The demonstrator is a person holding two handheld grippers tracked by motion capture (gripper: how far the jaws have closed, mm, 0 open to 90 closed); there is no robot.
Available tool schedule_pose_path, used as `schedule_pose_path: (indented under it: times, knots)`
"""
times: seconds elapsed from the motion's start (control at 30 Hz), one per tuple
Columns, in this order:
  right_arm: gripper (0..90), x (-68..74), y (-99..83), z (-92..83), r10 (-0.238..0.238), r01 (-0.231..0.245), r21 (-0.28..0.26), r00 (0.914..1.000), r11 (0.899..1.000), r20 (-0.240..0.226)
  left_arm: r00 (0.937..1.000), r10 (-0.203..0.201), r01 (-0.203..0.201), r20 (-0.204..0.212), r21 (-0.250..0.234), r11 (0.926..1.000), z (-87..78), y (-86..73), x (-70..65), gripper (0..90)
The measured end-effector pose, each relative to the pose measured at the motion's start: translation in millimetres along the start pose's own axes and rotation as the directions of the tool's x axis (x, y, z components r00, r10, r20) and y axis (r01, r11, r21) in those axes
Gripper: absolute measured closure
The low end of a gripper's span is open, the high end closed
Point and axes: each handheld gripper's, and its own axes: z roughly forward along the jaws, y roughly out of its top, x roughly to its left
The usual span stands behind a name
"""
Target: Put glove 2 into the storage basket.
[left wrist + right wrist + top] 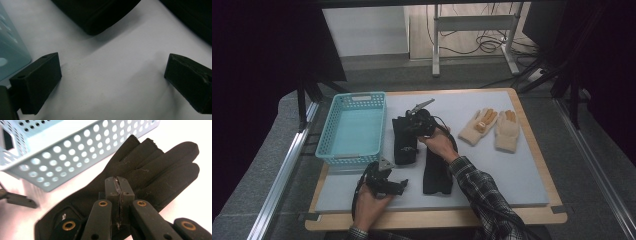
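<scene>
Two black gloves lie on the grey mat: one [404,147] next to the blue basket, the other [436,172] to its right, under the person's right forearm. My right gripper [413,129] hangs over the first glove [155,162], jaws pressed together with a thin fold of its fabric pinched at the tips [117,180]. Creases in the cloth run toward that pinch. My left gripper [398,186] rests near the table's front edge, its jaws wide apart [112,80] over bare mat. The cuff end of a black glove [97,15] lies just beyond them.
A light blue perforated basket [353,96] stands at the mat's left, close beside the pinched glove [75,152]. Its corner shows at the left edge of the left gripper view [10,50]. Two beige gloves [479,125] [507,131] lie at the right back.
</scene>
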Motion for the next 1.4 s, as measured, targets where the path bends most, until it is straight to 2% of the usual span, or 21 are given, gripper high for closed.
schedule_pose_path:
  times: [0.17,0.27,0.43,0.53,0.77,0.9,1.03,1.17,1.3,1.4]
  knots:
    - [87.9,5.1,0.9,-19.9,-0.004,0.004,-0.021,1.0000,1.000,0.007,1.0000,0.000,0.000,0.000,0.000,1.0000,0.0,0.0,0.0,1.2]
    - [87.9,7.5,0.0,-37.5,0.006,-0.006,-0.051,1.0000,0.999,0.006,1.0000,0.001,-0.001,0.000,-0.001,1.0000,0.1,0.0,0.0,1.2]
    - [87.8,14.1,-4.4,-64.6,0.001,0.000,-0.071,0.9998,0.997,0.020,1.0000,0.001,-0.001,-0.001,-0.001,1.0000,0.1,0.0,0.1,1.2]
    - [87.8,19.7,-10.5,-81.8,-0.011,0.014,-0.074,0.9991,0.997,0.040,1.0000,0.001,-0.001,-0.001,-0.001,1.0000,0.0,0.0,0.0,1.2]
    - [87.8,30.2,-36.4,-117.4,0.026,-0.020,-0.077,0.9967,0.997,0.077,1.0000,-0.005,0.005,-0.001,-0.007,1.0000,0.4,0.1,-0.5,1.3]
    - [87.8,38.2,-49.3,-132.5,0.024,-0.016,-0.077,0.9942,0.997,0.104,1.0000,-0.010,0.010,-0.001,-0.011,0.9999,0.6,0.0,-0.8,1.3]
    - [87.8,46.7,-61.6,-146.5,0.057,-0.047,-0.086,0.9911,0.995,0.120,0.9999,-0.010,0.010,-0.002,-0.009,0.9999,0.5,0.1,-0.8,1.4]
    - [87.8,52.2,-73.9,-146.0,0.088,-0.077,-0.094,0.9888,0.993,0.120,0.9999,-0.010,0.010,-0.002,-0.010,0.9999,0.5,0.1,-0.9,1.4]
    - [87.7,49.1,-86.7,-128.3,0.124,-0.116,-0.073,0.9852,0.991,0.118,1.0000,-0.001,0.001,-0.002,-0.002,1.0000,0.0,0.1,-0.2,1.5]
    - [87.6,44.6,-95.1,-116.5,0.131,-0.125,-0.054,0.9827,0.991,0.131,1.0000,-0.004,0.004,-0.003,-0.004,1.0000,0.2,0.1,-0.4,1.5]
